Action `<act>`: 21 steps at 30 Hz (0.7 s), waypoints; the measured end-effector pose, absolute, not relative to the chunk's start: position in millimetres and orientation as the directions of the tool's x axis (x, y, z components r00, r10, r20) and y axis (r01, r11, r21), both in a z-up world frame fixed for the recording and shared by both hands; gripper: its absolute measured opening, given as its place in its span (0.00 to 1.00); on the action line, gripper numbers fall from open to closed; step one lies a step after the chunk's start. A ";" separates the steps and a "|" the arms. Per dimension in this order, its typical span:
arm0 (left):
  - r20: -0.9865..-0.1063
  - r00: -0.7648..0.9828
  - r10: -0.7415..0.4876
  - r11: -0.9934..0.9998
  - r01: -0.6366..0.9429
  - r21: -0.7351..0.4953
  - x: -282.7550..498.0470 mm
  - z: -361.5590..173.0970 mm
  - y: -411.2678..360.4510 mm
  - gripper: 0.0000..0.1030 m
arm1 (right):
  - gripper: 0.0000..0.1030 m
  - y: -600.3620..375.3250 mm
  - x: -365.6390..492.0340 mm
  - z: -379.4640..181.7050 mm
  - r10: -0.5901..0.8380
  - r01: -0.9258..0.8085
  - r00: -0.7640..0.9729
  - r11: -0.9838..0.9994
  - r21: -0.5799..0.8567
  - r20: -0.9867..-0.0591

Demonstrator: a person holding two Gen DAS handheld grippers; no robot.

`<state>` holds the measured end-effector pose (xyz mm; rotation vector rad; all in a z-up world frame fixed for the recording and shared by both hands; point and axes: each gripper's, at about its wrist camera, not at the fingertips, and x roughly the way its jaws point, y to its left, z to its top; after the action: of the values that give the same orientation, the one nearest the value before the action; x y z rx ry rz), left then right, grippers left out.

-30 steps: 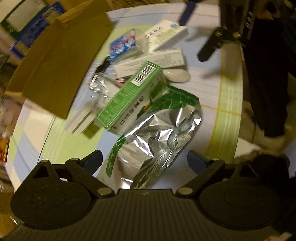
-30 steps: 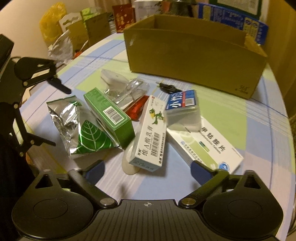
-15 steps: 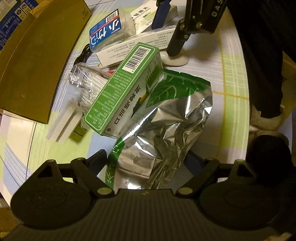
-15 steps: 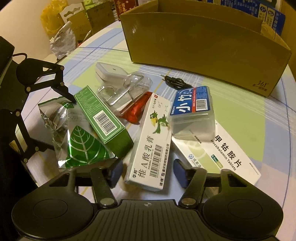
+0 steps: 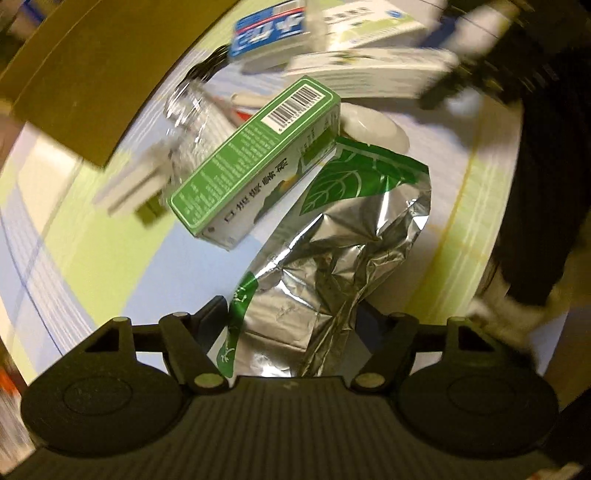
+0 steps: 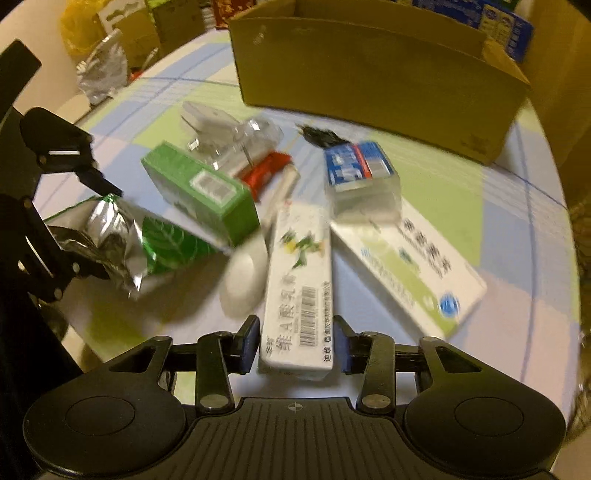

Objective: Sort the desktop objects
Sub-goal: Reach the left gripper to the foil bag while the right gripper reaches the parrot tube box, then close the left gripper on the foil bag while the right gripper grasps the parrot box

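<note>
Silver foil fills the middle of the left wrist view: a crumpled foil pouch (image 5: 332,266) with a green leaf print lies with its near end between the fingers of the left gripper (image 5: 291,314). Its jaws have just been closing and now press the pouch from both sides, where a second ago they stood wide with the pouch lying loosely ahead. The green carton (image 5: 255,158) leans on the pouch's far end, its barcode face up. Beyond the green carton lie a white oval object (image 5: 373,127), a long white box (image 5: 369,72) and a blue-labelled clear case (image 5: 269,29), all blurred. The cardboard box (image 5: 96,70) stands to the left of the green carton on the checked tablecloth (image 5: 74,273).

In the right wrist view, the right gripper (image 6: 295,341) pinches the near end of the long white box (image 6: 299,288), printed with a parrot and a barcode. Its jaws have just been closing; a second ago they were spread well outside the box's edges. Left of the long white box are the white oval object (image 6: 242,280), the green carton (image 6: 201,192) and the foil pouch (image 6: 125,240) with the left gripper (image 6: 85,225) on it. Right of it lies a flat white medicine box (image 6: 410,269) with the clear case (image 6: 360,181) resting on its far end. The cardboard box (image 6: 376,77) stands behind them all. This view is more blurred than the earlier ones.
</note>
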<state>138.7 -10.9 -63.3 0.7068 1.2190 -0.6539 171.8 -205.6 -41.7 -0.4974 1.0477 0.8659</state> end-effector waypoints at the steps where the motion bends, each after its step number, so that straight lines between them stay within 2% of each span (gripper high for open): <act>1: -0.974 0.213 -0.071 0.651 0.750 0.117 138.1 -62.7 -12.5 0.67 | 0.37 -210.1 169.6 -42.9 0.371 -0.807 0.223 0.588 0.042 -0.901; 4: -0.977 0.196 -0.085 0.675 0.732 0.088 133.8 -62.0 -19.0 0.69 | 0.39 -220.5 167.4 -46.8 0.379 -0.803 0.201 0.592 0.069 -0.903; 6: -0.977 0.193 -0.091 0.644 0.760 0.090 130.7 -62.6 -24.4 0.71 | 0.45 -222.6 170.0 -48.6 0.387 -0.803 0.191 0.590 0.083 -0.902; 8: -0.975 0.203 -0.090 0.590 0.799 0.112 127.3 -63.9 -29.8 0.74 | 0.58 -221.3 173.1 -48.9 0.404 -0.799 0.193 0.593 0.095 -0.894; 16: -0.978 0.170 -0.121 0.476 0.874 0.093 136.0 -79.4 -43.4 0.77 | 0.59 -212.3 176.7 -56.8 0.420 -0.819 0.179 0.565 0.101 -0.890; 21: -0.980 0.127 -0.152 0.480 0.876 0.039 149.8 -81.9 -43.7 0.66 | 0.59 -206.9 179.6 -64.6 0.425 -0.831 0.156 0.544 0.114 -0.891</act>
<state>149.8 -43.7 -81.9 0.7578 1.2128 -0.8635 179.6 -206.9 -64.6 -0.4586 1.0722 0.9454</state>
